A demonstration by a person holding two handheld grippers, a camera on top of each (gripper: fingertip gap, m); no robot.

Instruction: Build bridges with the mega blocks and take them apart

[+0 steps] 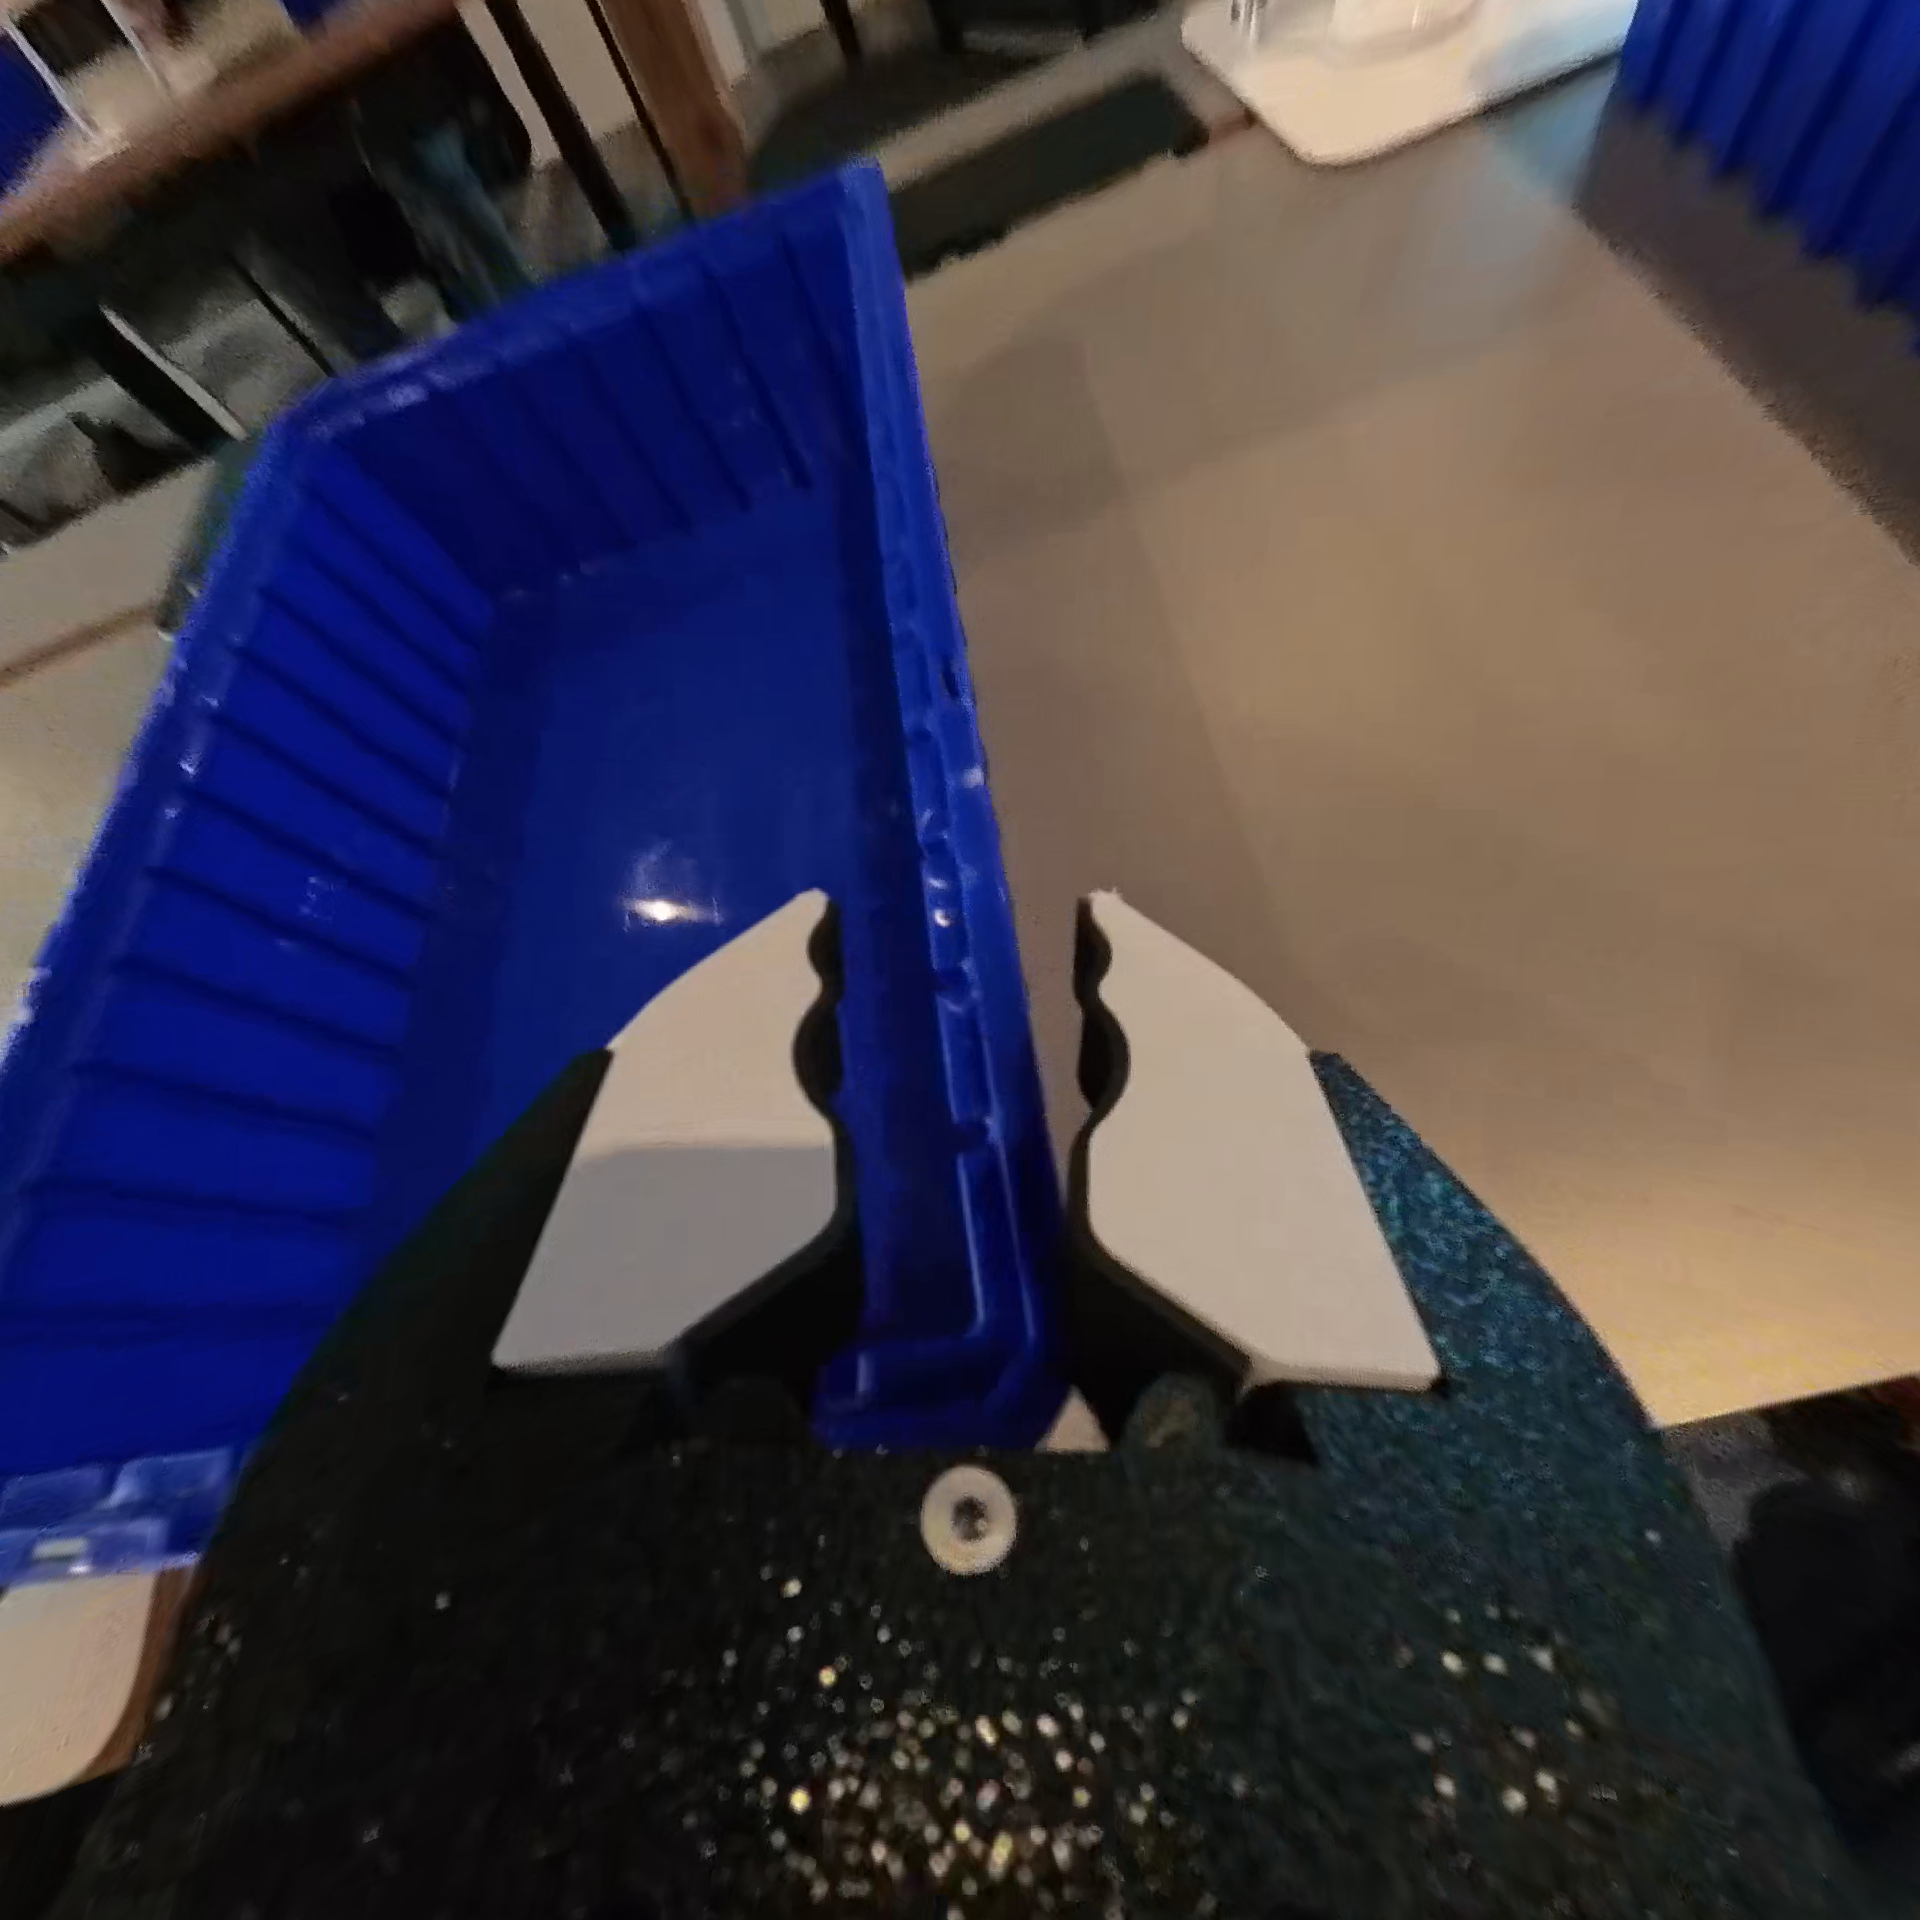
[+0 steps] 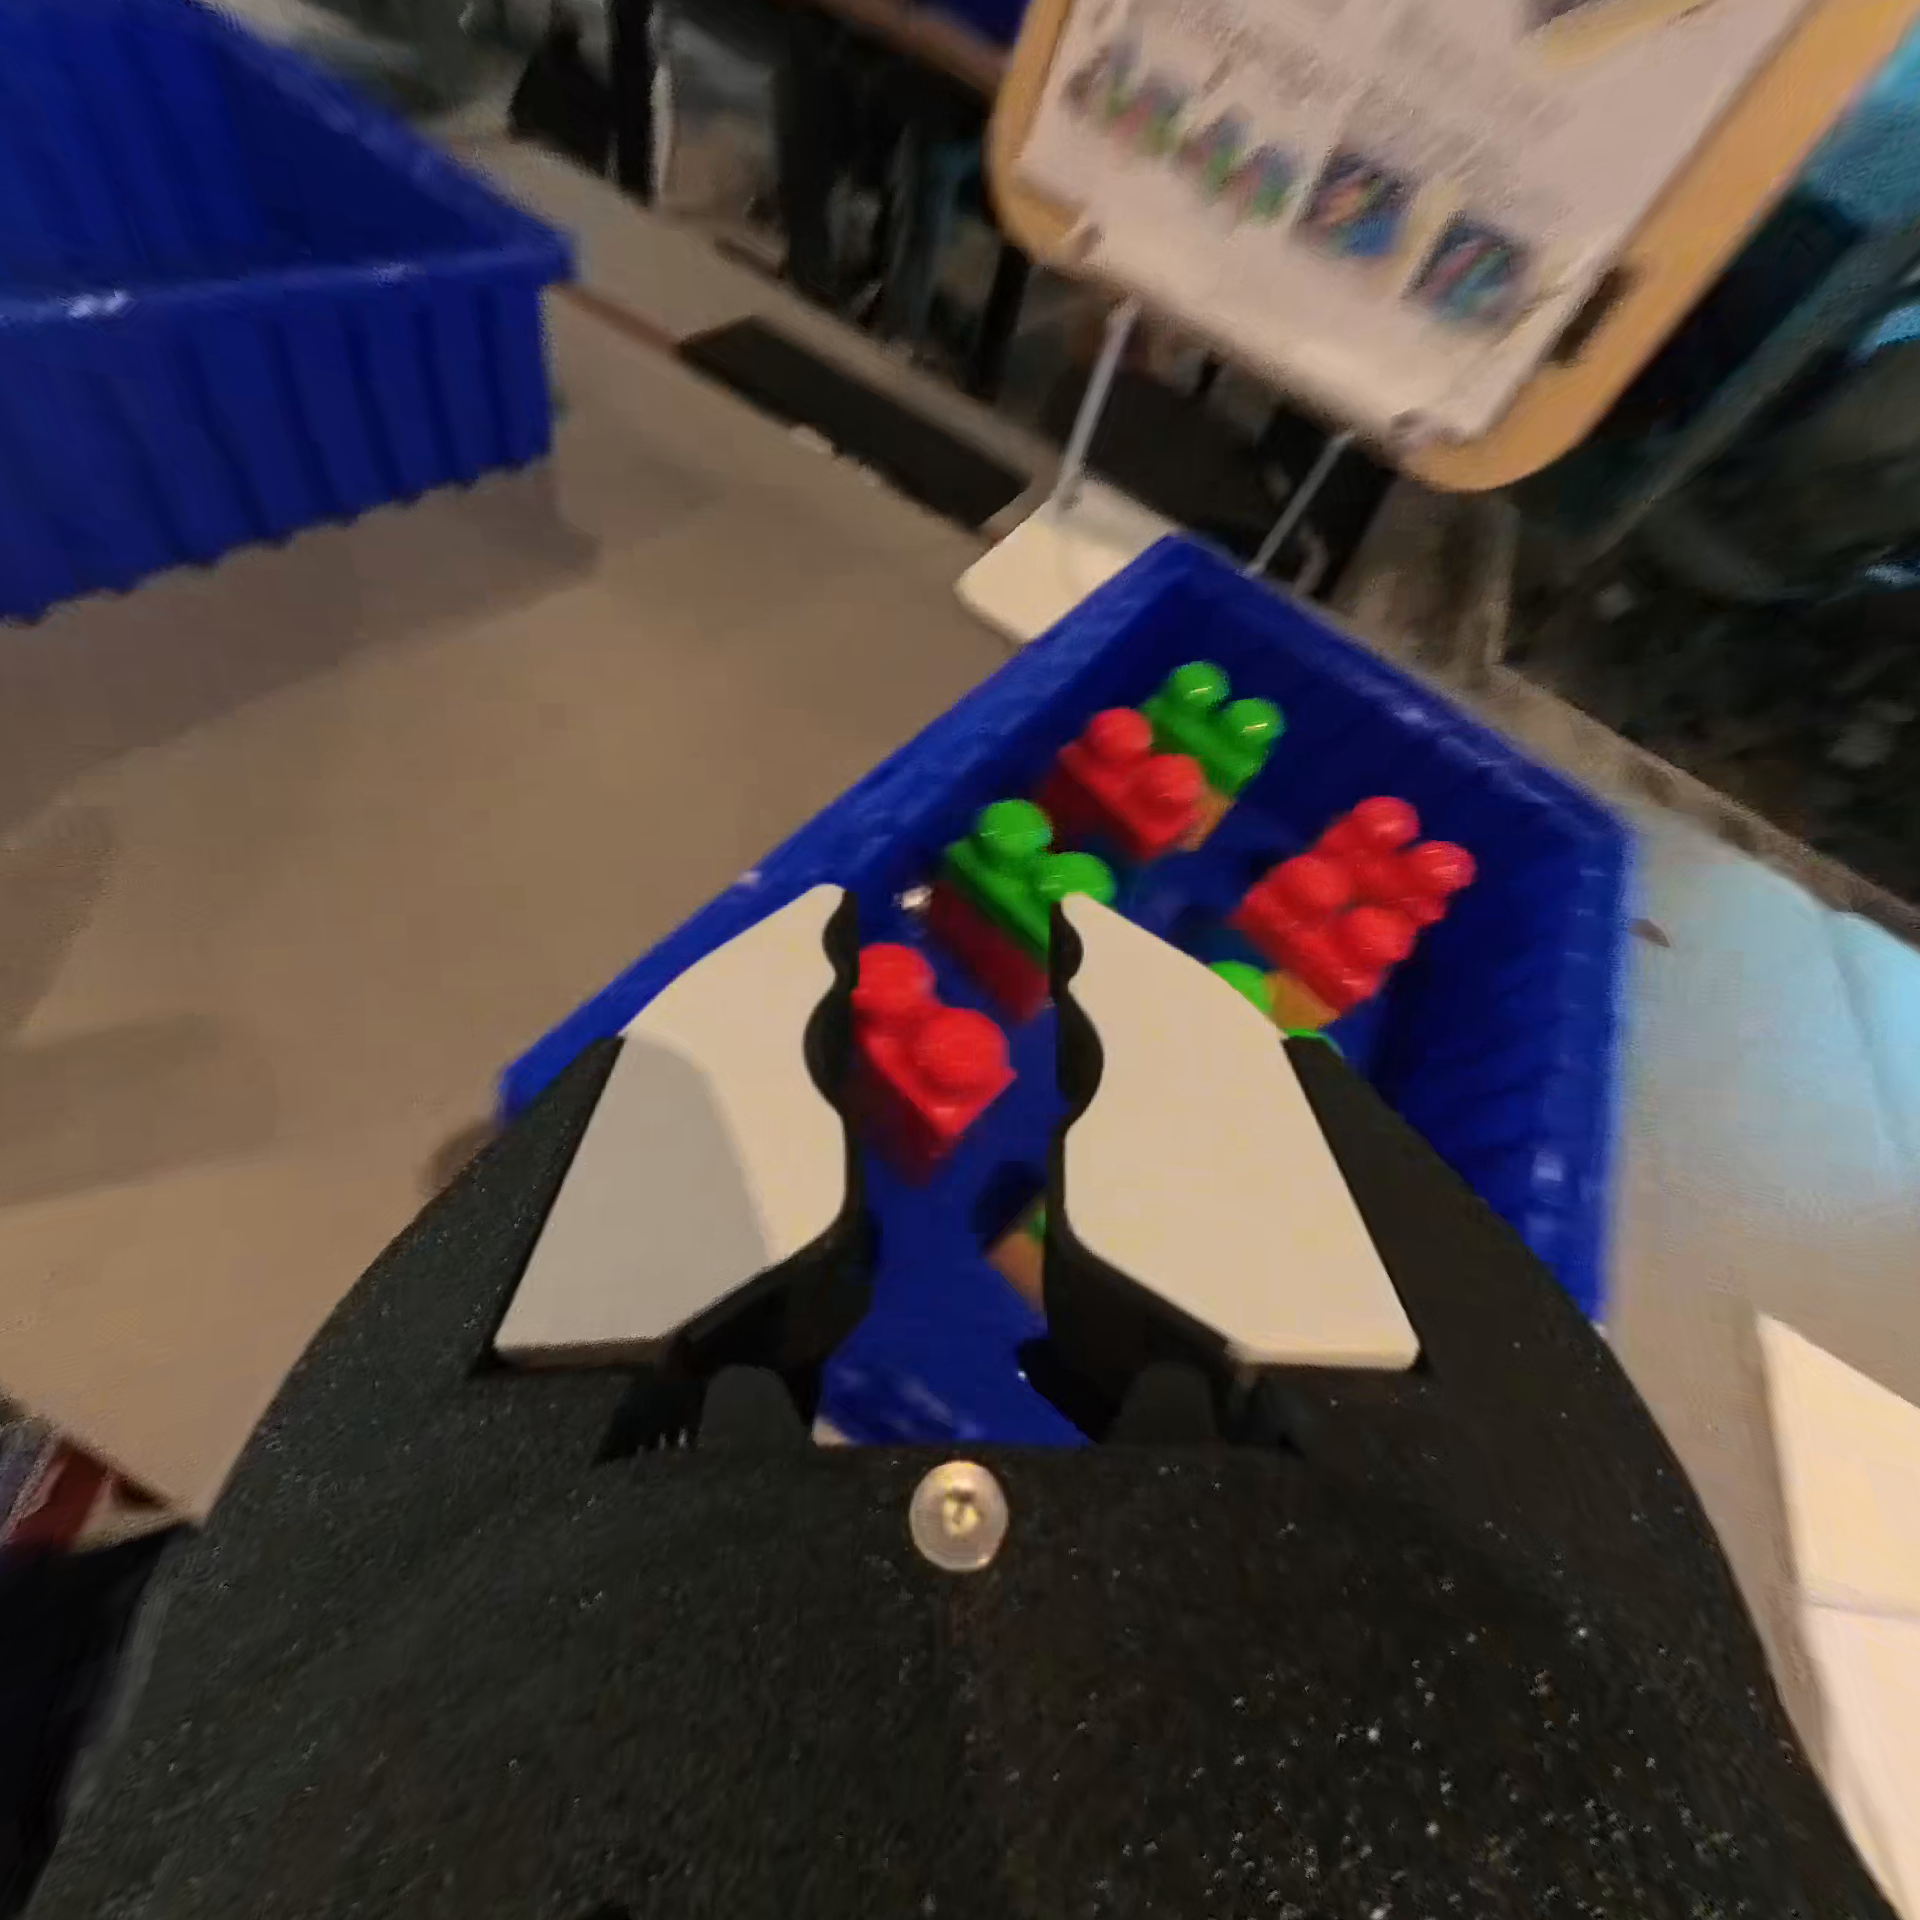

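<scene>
Above, right gripper [image 2: 951, 1039] hovers half-open and empty over the bin [image 2: 1496, 1060] of blocks [image 2: 925, 1049]: light, rigid, slick; grasp flat sides below studs. Left gripper [image 1: 951, 1039] straddles the empty bin's [image 1: 623, 727] wall; contact unclear.

A pale beige tabletop [image 1: 1403, 644] is filling most of the left wrist view, with soft light glaring off it. Beyond its far edge, dark furniture legs [image 1: 582, 125] and a brown wooden post [image 1: 675, 114] are standing in shadow. A white stand base [image 1: 1382, 73] is sitting at the far side. In the right wrist view, a wood-framed board [image 2: 1382, 208] is leaning on thin white legs, possibly a sign; blur is smearing it.
</scene>
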